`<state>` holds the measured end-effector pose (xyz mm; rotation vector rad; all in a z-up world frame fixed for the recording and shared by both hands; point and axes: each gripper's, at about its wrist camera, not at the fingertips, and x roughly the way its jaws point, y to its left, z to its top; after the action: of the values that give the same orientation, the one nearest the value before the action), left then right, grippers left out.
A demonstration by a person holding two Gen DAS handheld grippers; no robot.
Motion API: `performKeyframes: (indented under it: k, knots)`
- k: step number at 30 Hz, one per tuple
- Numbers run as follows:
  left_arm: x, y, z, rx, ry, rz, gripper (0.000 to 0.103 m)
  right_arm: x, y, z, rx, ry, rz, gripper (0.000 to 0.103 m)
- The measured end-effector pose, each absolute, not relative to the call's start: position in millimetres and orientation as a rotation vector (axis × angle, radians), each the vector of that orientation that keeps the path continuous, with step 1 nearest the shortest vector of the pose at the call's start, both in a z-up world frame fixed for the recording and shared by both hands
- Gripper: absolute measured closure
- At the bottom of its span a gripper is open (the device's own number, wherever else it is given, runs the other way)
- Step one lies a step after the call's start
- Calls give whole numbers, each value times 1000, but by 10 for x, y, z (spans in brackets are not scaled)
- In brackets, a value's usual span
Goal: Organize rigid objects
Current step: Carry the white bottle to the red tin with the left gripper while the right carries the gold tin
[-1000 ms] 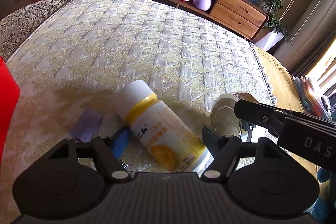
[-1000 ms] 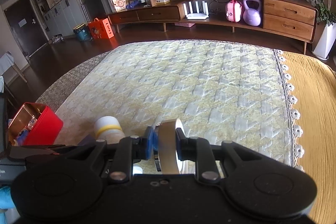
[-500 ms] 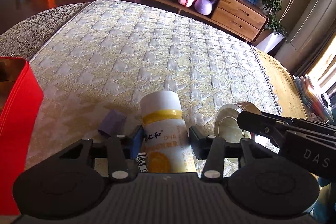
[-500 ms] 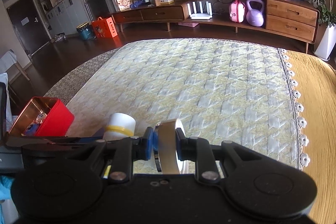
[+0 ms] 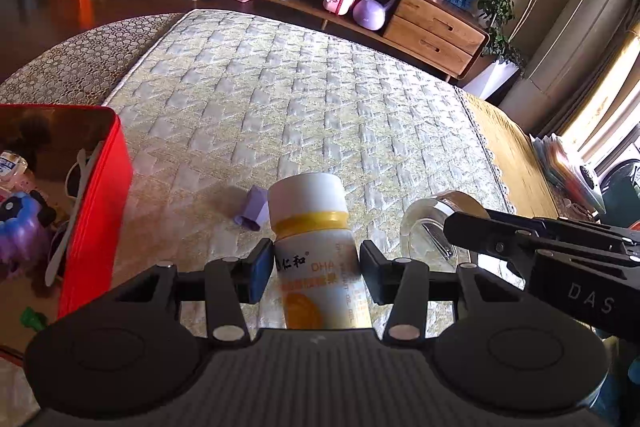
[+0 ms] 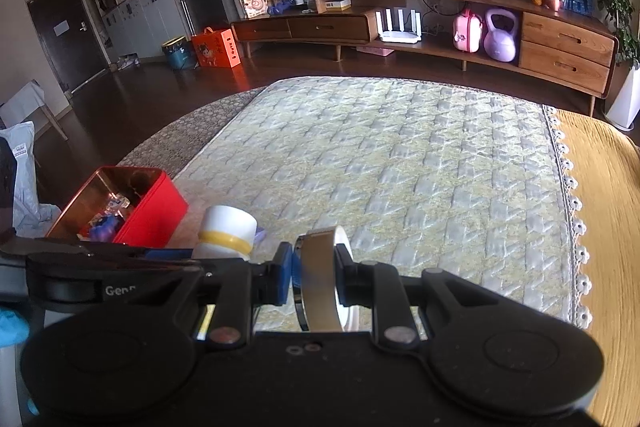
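A white pill bottle with a yellow band and orange label stands upright between the pads of my left gripper, which is shut on its body above the quilted mattress. The same bottle shows at the left in the right wrist view. My right gripper is shut on a roll of clear tape, held on edge. From the left wrist view the tape roll sits just right of the bottle. An open red tin with toys and small items inside lies to the left.
A small purple piece lies on the mattress behind the bottle. The red tin sits near the mattress's left edge. A yellow cloth with lace trim covers the right side. A wooden sideboard stands beyond on the dark floor.
My left gripper closed on the lying bottle and lifted it upright. Both grippers moved left and up, bringing the red tin into view. The tape roll stays gripped.
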<state>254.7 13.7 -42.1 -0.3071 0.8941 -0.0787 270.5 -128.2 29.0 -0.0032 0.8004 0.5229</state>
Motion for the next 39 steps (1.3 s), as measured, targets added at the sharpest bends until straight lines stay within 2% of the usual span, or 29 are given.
performKeyframes:
  k: [24, 39]
  knots:
    - [1728, 1509, 128, -327, 829, 52, 56, 2098, -44, 649, -66, 740, 707, 82]
    - [1651, 2297, 137, -284, 826, 187, 56, 2115, 603, 648, -90, 739, 768, 82]
